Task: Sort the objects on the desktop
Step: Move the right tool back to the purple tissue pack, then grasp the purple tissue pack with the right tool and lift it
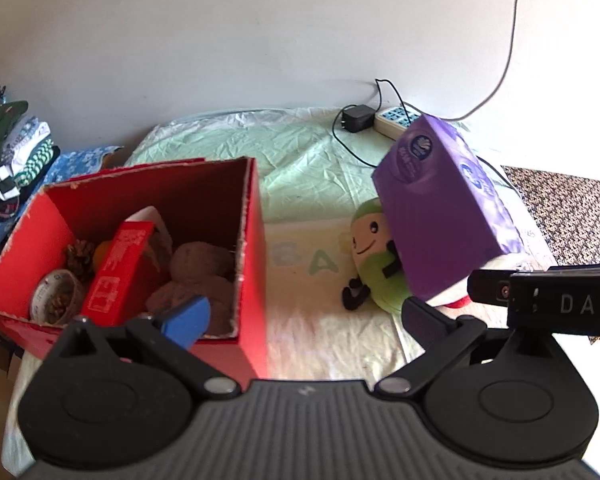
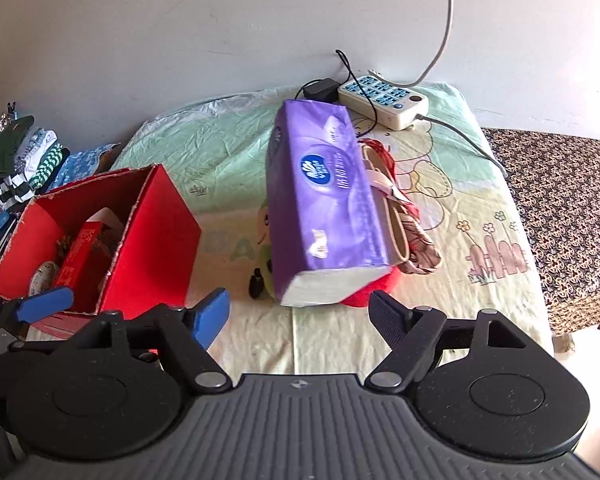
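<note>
Green printed sheet [image 2: 228, 148] covers the bench. Right tongs [image 2: 300, 312] and left tongs [image 1: 304, 316]: both open, empty. Purple tissue pack [image 2: 324, 200] lies tilted ahead, atop a green plush toy [image 1: 370, 256]; red box [image 1: 252, 240] stands left

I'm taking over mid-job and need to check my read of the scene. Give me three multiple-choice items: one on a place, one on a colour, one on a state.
1. Where is the power strip?
A. inside the red box
B. at the far edge of the bed, by the wall
C. on the clothes pile

2. What colour is the tissue pack?
A. purple
B. yellow
C. black

3. How is the right claw?
A. shut on the tissue pack
B. shut on the plush toy
C. open, holding nothing

Answers:
1 B, it lies by the wall, beyond the tissue pack.
2 A, its wrapper is purple.
3 C, its fingers stand apart, nothing between them.
</note>
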The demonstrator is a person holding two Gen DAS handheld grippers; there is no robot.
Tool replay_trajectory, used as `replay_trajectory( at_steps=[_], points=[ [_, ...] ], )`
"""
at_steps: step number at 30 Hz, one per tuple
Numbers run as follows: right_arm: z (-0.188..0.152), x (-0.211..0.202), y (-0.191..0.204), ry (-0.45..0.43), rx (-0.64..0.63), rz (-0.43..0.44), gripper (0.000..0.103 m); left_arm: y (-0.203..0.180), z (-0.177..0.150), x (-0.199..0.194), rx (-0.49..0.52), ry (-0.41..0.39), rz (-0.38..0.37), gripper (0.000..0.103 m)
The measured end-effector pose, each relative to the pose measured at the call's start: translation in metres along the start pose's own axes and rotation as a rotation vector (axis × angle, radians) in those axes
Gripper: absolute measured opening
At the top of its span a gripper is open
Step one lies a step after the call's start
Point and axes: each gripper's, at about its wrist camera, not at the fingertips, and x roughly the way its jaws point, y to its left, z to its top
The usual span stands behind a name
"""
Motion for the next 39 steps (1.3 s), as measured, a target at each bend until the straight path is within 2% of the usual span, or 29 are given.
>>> replay_trajectory(
  at_steps=[6, 10, 13, 16, 20, 24, 29, 33, 36, 39],
  points=[
    [-0.007, 0.0, -0.04, 0.007, 0.076, -0.032, 0.082, -0.014, 0.004, 0.014, 0.009, 0.057, -0.043, 0.102],
    [-0.007, 0.003, -0.061, 0.012, 0.121, -0.073, 0.082, -0.013, 0.013, 0.024, -0.021, 0.054, -0.052, 0.102],
    [-0.008, 0.007, -0.075, 0.015, 0.159, -0.07, 0.082, -0.016, 0.021, 0.032, -0.059, 0.059, -0.068, 0.102],
    [-0.004, 0.012, -0.086, 0.007, 0.203, -0.035, 0.082, -0.021, 0.026, 0.044, -0.083, 0.074, -0.104, 0.102],
    [0.009, 0.015, -0.096, -0.033, 0.229, -0.006, 0.081, -0.038, 0.023, 0.049, -0.003, 0.067, -0.132, 0.102],
    [0.027, 0.021, -0.1, -0.054, 0.234, 0.072, 0.077, -0.052, 0.025, 0.052, 0.058, 0.029, -0.127, 0.102],
    [0.05, 0.037, -0.09, -0.049, 0.18, 0.137, 0.077, -0.062, 0.033, 0.056, 0.09, 0.008, -0.162, 0.102],
    [0.064, 0.05, -0.082, -0.049, 0.131, 0.164, 0.076, -0.066, 0.03, 0.055, 0.112, -0.007, -0.244, 0.102],
    [0.07, 0.058, -0.075, -0.052, 0.088, 0.169, 0.077, -0.069, 0.032, 0.056, 0.135, -0.043, -0.212, 0.101],
    [0.074, 0.062, -0.071, -0.062, 0.06, 0.202, 0.077, -0.068, 0.035, 0.064, 0.139, -0.045, -0.217, 0.101]
  ],
)
